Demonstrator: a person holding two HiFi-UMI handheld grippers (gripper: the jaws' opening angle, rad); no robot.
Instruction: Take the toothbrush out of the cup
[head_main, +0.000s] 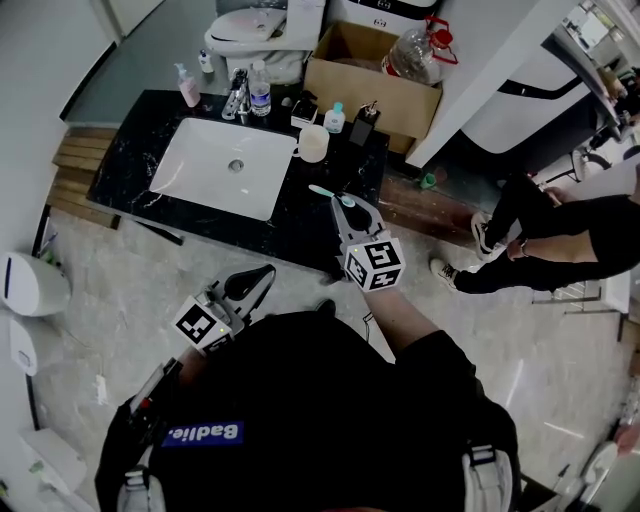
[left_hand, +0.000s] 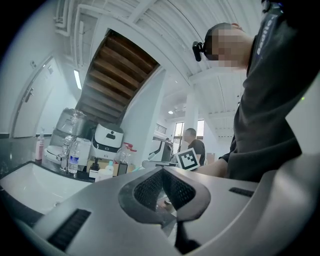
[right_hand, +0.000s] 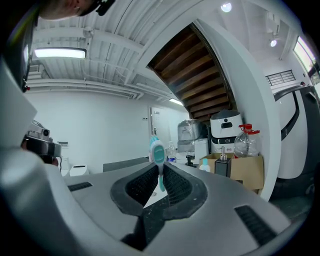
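right hand-held gripper (head_main: 347, 207): jaws closed on the toothbrush (head_main: 328, 192), gripped at the handle between the pads. the brush head projects beyond the jaw tips. toothbrush position: over the front right part of the desk (head_main: 300, 225), near the front edge, clear of the cup (head_main: 313, 143) and well apart from it. contact with the desk surface cannot be determined. cup: upright, towards the back right corner, just beside the far right corner of the sink (head_main: 225, 165). left hand-held gripper (head_main: 262, 275): off the desk, in front of its front edge, close to the person's body. jaws together, nothing between them.
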